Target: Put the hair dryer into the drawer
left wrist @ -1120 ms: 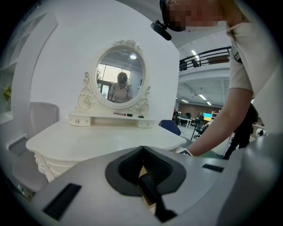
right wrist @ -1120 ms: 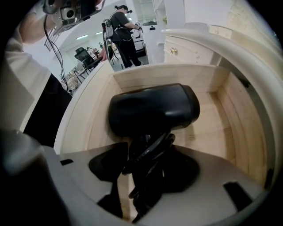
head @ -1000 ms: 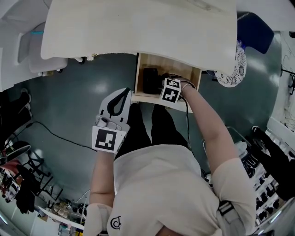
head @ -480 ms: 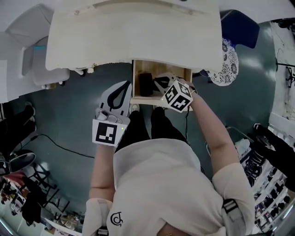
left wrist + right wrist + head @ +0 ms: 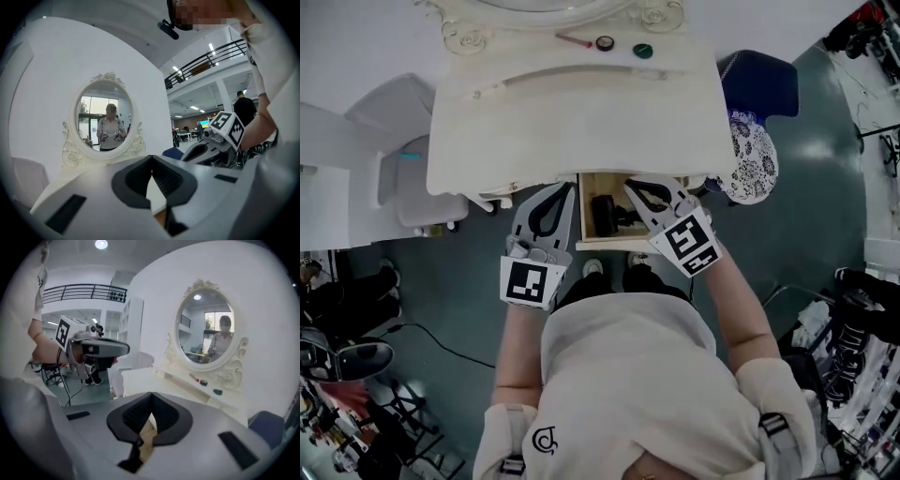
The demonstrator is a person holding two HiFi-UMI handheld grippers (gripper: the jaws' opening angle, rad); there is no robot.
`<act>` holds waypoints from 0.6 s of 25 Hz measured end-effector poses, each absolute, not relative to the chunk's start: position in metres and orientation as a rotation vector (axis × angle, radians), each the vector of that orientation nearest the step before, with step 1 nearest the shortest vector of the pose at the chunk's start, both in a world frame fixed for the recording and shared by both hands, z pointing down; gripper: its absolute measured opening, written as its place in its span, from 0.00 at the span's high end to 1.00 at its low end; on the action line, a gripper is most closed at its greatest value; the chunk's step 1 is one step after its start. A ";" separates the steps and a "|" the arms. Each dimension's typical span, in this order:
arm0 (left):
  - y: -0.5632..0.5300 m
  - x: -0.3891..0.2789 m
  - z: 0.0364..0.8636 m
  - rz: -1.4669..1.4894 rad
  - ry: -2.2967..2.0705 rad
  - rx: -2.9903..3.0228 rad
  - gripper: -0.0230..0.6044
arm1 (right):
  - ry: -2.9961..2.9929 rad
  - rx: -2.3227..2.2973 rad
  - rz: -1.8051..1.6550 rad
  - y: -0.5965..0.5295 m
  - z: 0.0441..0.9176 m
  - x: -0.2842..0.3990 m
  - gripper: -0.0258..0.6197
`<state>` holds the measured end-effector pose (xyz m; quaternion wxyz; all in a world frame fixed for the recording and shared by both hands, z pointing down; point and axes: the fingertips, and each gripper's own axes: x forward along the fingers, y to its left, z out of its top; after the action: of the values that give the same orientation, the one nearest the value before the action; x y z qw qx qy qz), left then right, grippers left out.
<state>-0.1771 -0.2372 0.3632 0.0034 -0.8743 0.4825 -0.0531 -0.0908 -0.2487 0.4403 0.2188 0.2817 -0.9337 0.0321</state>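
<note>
The black hair dryer (image 5: pixel 605 214) lies inside the open wooden drawer (image 5: pixel 585 208) under the white dressing table (image 5: pixel 572 112). My right gripper (image 5: pixel 634 190) hangs above the drawer's right half, shut and empty, clear of the dryer. In the right gripper view its pads (image 5: pixel 151 399) meet with nothing between them. Left of the drawer, my left gripper (image 5: pixel 553 191) is level, shut and empty. Its jaws (image 5: pixel 151 161) point at the table's oval mirror (image 5: pixel 105 123). Each gripper shows in the other's view: the right gripper (image 5: pixel 211 143) and the left gripper (image 5: pixel 98 348).
On the tabletop lie a pink stick (image 5: pixel 575 39), a black round piece (image 5: pixel 605 42) and a green one (image 5: pixel 643 51). A blue seat (image 5: pixel 759 84) with a patterned cushion (image 5: pixel 757 155) stands to the right. A white chair (image 5: pixel 403 178) stands to the left.
My right gripper has come up out of the drawer and shut, leaving the hair dryer inside. Both grippers have risen, and the tabletop has come into the head view.
</note>
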 end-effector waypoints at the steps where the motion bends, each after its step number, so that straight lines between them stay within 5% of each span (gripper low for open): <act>1: -0.239 -0.175 0.357 -0.160 1.498 -2.735 0.95 | -2.610 0.831 0.063 -0.250 0.425 -0.086 0.95; 15: -0.247 -0.187 0.283 -0.055 1.520 -2.676 0.95 | -2.834 1.316 -0.114 -0.257 0.295 -0.031 0.95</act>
<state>-0.1871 -0.2467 0.2827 0.0319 -0.8689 0.4936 -0.0179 -0.0312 -0.2568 0.2949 0.0077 0.4209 -0.9063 -0.0365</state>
